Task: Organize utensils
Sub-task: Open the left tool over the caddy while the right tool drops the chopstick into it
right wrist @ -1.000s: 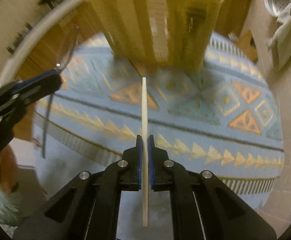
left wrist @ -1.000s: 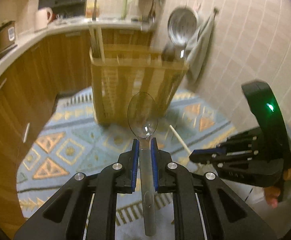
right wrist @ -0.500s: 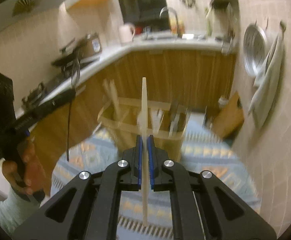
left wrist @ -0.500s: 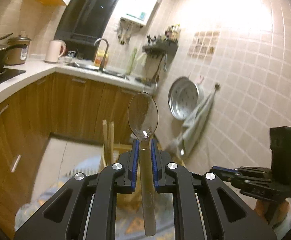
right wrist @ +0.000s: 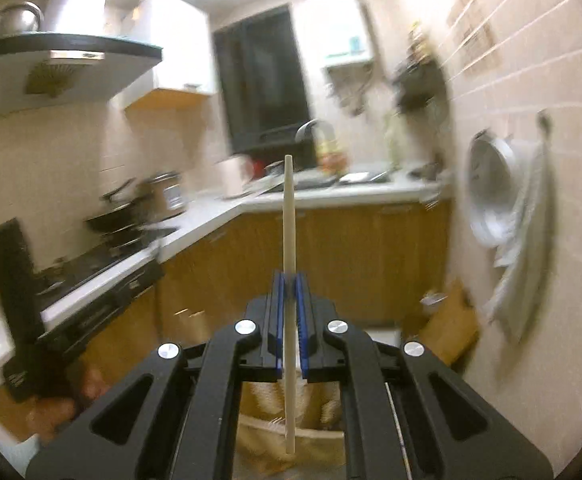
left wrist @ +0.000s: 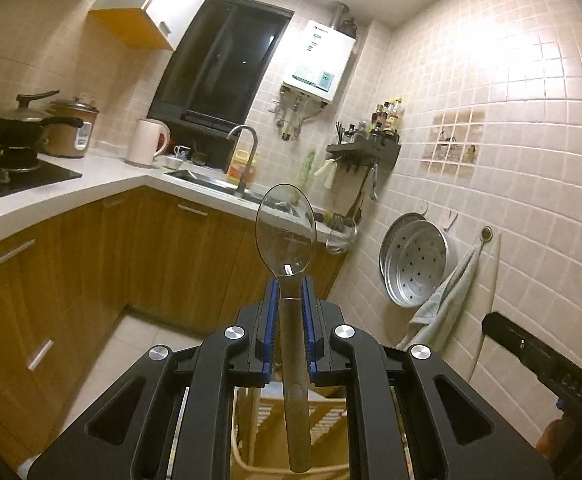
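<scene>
White counter (left wrist: 103,184) over wooden cabinets (left wrist: 139,256), tiled wall (left wrist: 491,160) right.

Pale square-tiled walls (left wrist: 491,92) enclose a small kitchen. Wood-fronted base cabinets (left wrist: 103,264) carry an L-shaped white countertop (left wrist: 103,178) with a steel sink and curved faucet (left wrist: 247,148). A dark window (left wrist: 223,64) sits above, beside a white wall-mounted water heater (left wrist: 317,60). The floor is light tile (left wrist: 131,340). Bright ceiling light glares overhead.
</scene>
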`<state>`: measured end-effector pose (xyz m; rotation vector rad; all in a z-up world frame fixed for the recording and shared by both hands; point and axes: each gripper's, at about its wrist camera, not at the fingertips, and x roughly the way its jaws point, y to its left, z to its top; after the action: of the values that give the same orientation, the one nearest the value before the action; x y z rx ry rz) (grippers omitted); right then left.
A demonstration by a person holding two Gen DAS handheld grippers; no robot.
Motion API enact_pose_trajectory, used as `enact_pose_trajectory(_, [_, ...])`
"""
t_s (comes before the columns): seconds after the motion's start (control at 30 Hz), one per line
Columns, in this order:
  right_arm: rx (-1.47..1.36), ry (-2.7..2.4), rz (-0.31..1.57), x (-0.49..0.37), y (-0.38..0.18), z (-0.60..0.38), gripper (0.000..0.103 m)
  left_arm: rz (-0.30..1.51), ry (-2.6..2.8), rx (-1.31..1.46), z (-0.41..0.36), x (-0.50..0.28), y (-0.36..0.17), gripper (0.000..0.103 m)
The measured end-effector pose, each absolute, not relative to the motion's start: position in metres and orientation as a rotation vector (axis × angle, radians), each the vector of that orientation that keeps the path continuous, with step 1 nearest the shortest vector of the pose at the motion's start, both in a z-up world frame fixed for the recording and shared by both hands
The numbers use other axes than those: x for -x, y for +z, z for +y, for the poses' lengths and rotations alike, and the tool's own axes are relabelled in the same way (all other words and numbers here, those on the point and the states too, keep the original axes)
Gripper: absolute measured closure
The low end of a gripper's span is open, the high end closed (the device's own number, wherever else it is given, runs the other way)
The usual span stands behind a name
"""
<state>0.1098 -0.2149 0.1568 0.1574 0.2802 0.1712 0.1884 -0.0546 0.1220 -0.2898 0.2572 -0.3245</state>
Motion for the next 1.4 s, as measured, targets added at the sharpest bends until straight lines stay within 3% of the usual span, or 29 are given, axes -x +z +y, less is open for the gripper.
enact_pose_trajectory(0.83, [-0.244,0.113,0.228,-0.144,0.082,-0.23,0.098,0.124,-0.191,0.109,-0.075,-0.177,0.064,0.092])
enact_pose_trajectory(0.9, [-0.218,0.1,0.222,-0.137,0.083,-0.228,0.098,0.136,-0.197,0.128,-0.069,-0.172,0.063,0.086])
enact_pose_trajectory(0.93, [-0.204,0.116,0.24,-0.135,0.084,-0.227,0.097,0.144,-0.196,0.134,-0.065,-0.168,0.064,0.076])
enact_pose_trajectory(1.07, [-0.235,0.178,0.283,-0.12,0.08,-0.232,0.088,0.152,-0.2,0.16,-0.05,-0.149,0.067,0.068])
enact_pose_trajectory(1.23, [-0.255,0.176,0.298,-0.095,0.079,-0.238,0.087,0.163,-0.202,0.195,-0.033,-0.125,0.067,0.06])
enact_pose_trajectory(1.3, [-0.239,0.16,0.295,-0.091,0.082,-0.236,0.078,0.175,-0.204,0.199,-0.029,-0.119,0.066,0.06])
enact_pose_trajectory(1.37, [-0.232,0.155,0.297,-0.094,0.087,-0.235,0.041,0.181,-0.202,0.2,-0.027,-0.113,0.066,0.06])
enact_pose_trajectory(1.4, [-0.236,0.157,0.301,-0.1,0.092,-0.236,0.038,0.183,-0.203,0.2,-0.026,-0.112,0.066,0.06])
